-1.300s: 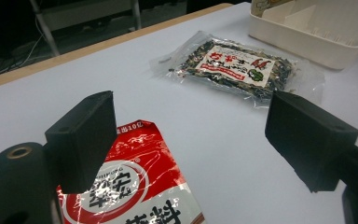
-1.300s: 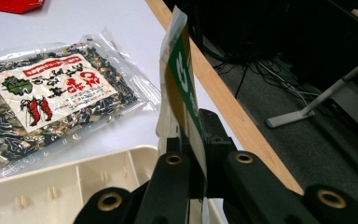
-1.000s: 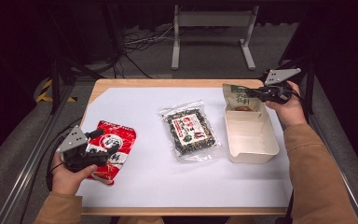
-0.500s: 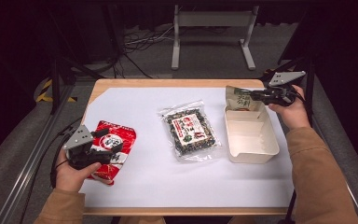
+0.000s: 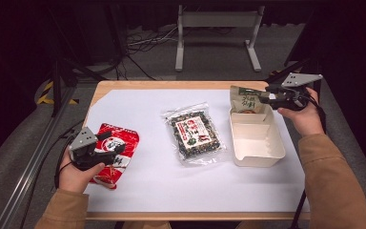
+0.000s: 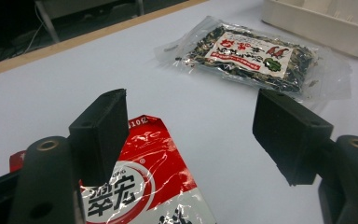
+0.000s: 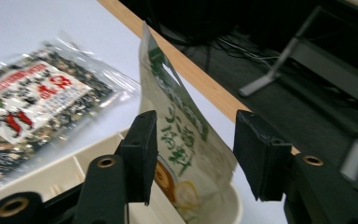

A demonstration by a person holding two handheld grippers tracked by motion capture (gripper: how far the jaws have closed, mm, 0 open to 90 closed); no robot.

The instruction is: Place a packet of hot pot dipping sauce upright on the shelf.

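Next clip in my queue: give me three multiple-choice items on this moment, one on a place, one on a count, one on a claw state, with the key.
1. Where does the green-and-white pouch stand?
A. At the far end of the cream tray
B. On the red snack bag
C. Under the clear packet

2. How many snack packages are in the high view?
A. One
B. Three
C. Five

3. How is the left claw?
A. Shut on the red snack bag
B. Shut on the tray
C. Open above the red snack bag

Key: 1 A, the pouch leans upright inside the tray's far end. 2 B, red, clear and green-and-white. 3 C, the left gripper view shows its jaws wide apart with nothing between them.
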